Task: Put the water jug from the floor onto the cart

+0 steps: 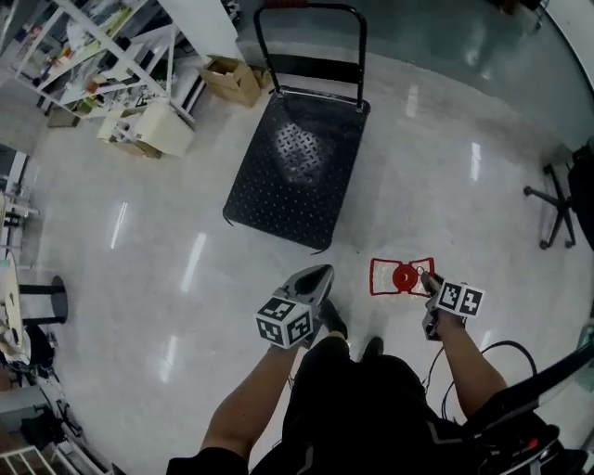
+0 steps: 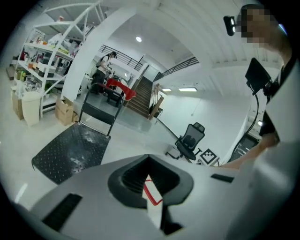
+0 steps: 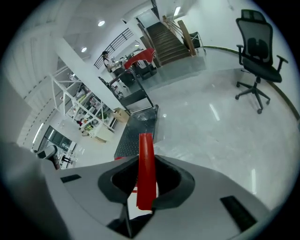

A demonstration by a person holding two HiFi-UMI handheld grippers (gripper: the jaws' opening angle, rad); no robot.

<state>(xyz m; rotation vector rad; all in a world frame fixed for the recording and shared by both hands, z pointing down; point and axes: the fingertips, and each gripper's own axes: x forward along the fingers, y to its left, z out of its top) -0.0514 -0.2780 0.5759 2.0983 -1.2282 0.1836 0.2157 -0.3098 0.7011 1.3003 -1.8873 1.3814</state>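
Observation:
The water jug (image 1: 401, 276) is clear, with a red cap and a red carrying handle, and I see it from above near my right foot. My right gripper (image 1: 427, 277) is shut on that handle. In the right gripper view the red handle strap (image 3: 146, 171) runs upright between the jaws of the right gripper (image 3: 146, 161). My left gripper (image 1: 324, 273) is to the left of the jug, apart from it, its jaws together with nothing held. In the left gripper view the left gripper (image 2: 149, 160) shows only a sliver of red handle through its narrow slit. The black flat cart (image 1: 297, 167) stands ahead, its deck bare.
The cart's push handle (image 1: 311, 11) is at its far end. A cardboard box (image 1: 232, 79) and white shelving (image 1: 102, 46) stand at the back left. An office chair (image 1: 561, 209) is at the right. My feet (image 1: 332, 320) are just behind the grippers.

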